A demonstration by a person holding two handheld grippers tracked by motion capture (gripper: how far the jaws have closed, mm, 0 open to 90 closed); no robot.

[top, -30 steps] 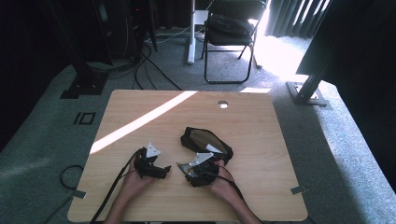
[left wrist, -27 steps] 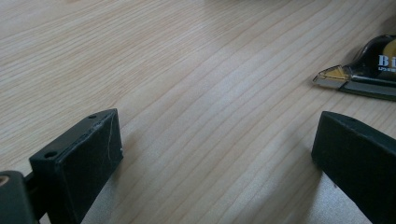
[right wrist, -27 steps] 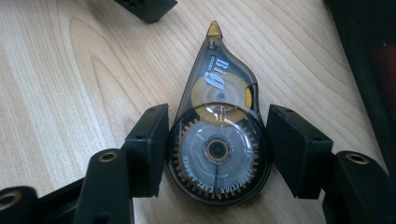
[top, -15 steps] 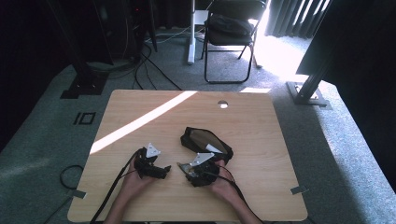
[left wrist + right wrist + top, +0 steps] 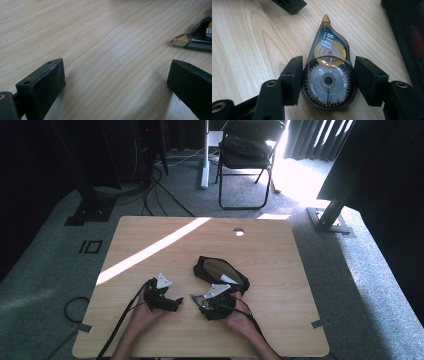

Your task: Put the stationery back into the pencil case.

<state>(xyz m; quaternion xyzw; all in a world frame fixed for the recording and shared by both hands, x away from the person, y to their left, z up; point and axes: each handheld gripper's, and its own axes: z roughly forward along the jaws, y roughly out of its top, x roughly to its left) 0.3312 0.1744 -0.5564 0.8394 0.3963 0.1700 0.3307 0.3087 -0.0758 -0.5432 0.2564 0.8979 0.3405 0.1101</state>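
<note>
A correction tape dispenser [image 5: 328, 75] is seen lying flat on the wooden bench [image 5: 280, 250], a teardrop-shaped case of smoky clear plastic through which a toothed grey wheel and a smaller yellow reel are visible. White lettering is printed near its narrow end, which is finished with a yellow tip pointing away from the right gripper [image 5: 327, 80]. The round end of the dispenser is set between the jaws of that gripper; the left jaw is touching the case, while a thin gap is left at the right jaw, so the jaws are parted and not clamped. In the left gripper view the yellow tip of the dispenser [image 5: 195, 40] is seen at the upper right, just beyond the widely opened jaws of the left gripper [image 5: 115, 82], with bare wood between them. In the high view both grippers are held low near the front edge of the bench, and a black pencil case [image 5: 220, 272] lies open just behind the right gripper [image 5: 200, 301].
</note>
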